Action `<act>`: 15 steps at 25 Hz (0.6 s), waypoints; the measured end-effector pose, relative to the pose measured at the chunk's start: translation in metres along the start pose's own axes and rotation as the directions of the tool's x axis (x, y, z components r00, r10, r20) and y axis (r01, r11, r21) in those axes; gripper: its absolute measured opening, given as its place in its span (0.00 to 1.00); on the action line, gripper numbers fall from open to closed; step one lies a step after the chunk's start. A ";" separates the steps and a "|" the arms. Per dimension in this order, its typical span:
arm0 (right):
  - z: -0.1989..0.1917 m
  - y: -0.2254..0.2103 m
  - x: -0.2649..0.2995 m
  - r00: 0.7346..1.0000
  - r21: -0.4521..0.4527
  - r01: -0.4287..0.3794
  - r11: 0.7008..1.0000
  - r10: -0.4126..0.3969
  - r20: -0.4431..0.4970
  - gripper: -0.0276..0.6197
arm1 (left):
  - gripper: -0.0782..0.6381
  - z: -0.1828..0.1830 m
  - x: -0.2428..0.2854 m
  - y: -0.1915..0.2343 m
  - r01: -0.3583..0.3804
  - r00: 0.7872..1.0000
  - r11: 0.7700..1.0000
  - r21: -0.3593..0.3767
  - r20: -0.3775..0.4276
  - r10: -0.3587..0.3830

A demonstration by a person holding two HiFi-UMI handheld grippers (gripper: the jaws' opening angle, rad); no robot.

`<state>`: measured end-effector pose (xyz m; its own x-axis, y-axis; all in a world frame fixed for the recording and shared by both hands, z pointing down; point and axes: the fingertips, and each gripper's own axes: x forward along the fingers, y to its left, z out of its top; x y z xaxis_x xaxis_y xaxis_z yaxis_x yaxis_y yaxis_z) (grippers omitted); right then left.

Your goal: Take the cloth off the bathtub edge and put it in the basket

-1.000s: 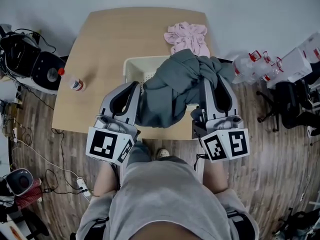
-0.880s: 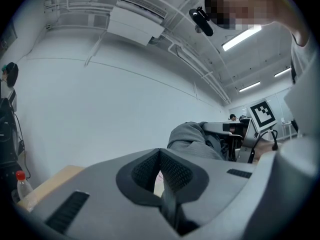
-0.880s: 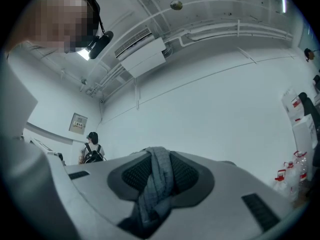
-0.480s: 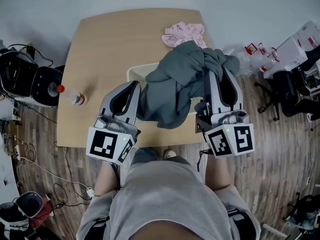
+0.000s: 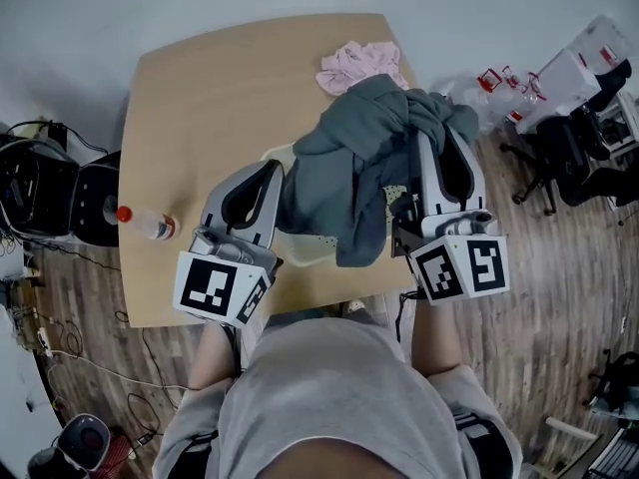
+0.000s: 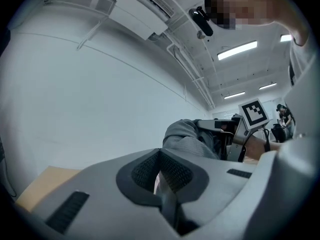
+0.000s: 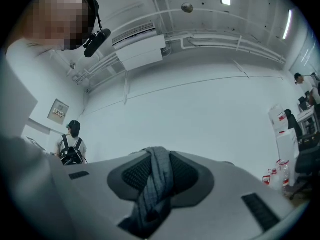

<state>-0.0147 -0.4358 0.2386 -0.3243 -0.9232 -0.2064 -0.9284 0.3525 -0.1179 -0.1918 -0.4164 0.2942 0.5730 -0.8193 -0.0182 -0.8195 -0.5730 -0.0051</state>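
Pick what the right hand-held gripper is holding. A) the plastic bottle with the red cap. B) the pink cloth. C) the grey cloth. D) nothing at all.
C: in the right gripper view, a twisted strand of the grey cloth is pinched between the jaws of the right hand-held gripper, and the head view shows the rest of it hanging from that gripper.

A crumpled pink cloth (image 5: 359, 65) lay at the light wooden counter's (image 5: 215, 98) far edge; a red-capped clear plastic bottle (image 5: 150, 225) sat near its left edge.
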 end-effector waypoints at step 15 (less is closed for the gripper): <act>-0.109 -0.021 0.019 0.955 0.031 0.199 0.980 -0.187 -0.229 0.21 | 0.13 -0.028 0.035 0.034 0.153 0.987 0.987 -0.053 -0.041 -0.155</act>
<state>-0.0214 -0.4773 0.3426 -0.1781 -0.9829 0.0472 -0.9683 0.1666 -0.1862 -0.1995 -0.4649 0.3219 0.6931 -0.7205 0.0236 -0.7207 -0.6918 0.0450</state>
